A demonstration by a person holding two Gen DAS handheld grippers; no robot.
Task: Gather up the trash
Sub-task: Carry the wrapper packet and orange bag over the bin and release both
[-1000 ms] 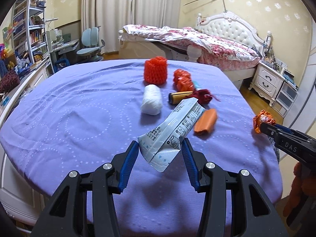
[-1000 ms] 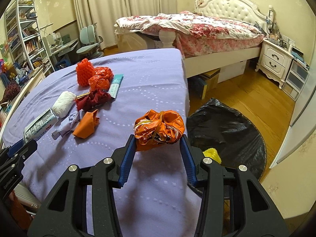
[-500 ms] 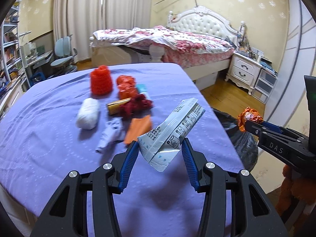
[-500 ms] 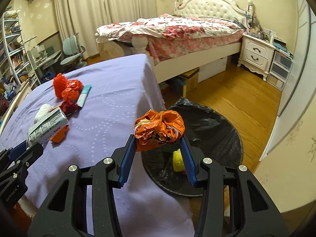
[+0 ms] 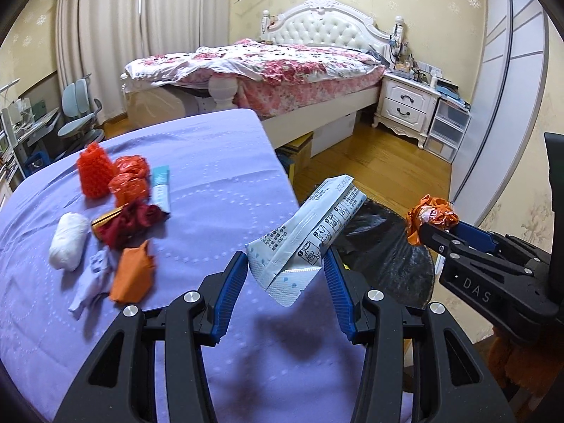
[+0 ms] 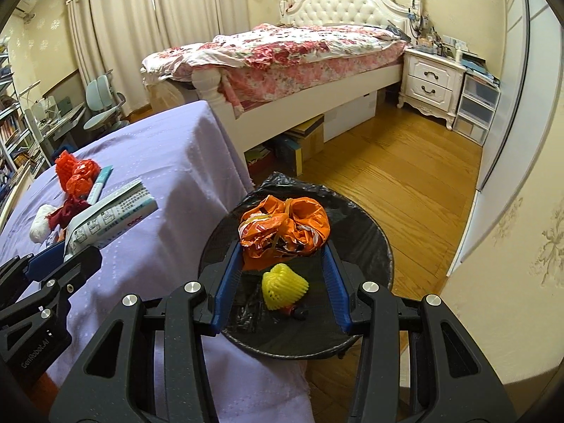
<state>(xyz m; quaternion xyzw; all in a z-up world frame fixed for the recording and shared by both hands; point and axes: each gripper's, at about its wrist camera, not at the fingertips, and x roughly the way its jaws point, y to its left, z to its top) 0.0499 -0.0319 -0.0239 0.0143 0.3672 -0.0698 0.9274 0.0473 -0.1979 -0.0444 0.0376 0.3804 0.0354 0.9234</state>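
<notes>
Both tilted downward, the left gripper clamps a white packet, the right gripper an orange wrapper over the bin.

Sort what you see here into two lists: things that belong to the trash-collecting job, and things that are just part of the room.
Job:
- white printed wrapper in the left gripper
- crumpled orange wrapper in the right gripper
- black-lined bin
- red foam net, white wad, orange scrap on the purple cloth

Room:
- bed
- nightstand
- desk chair
</notes>
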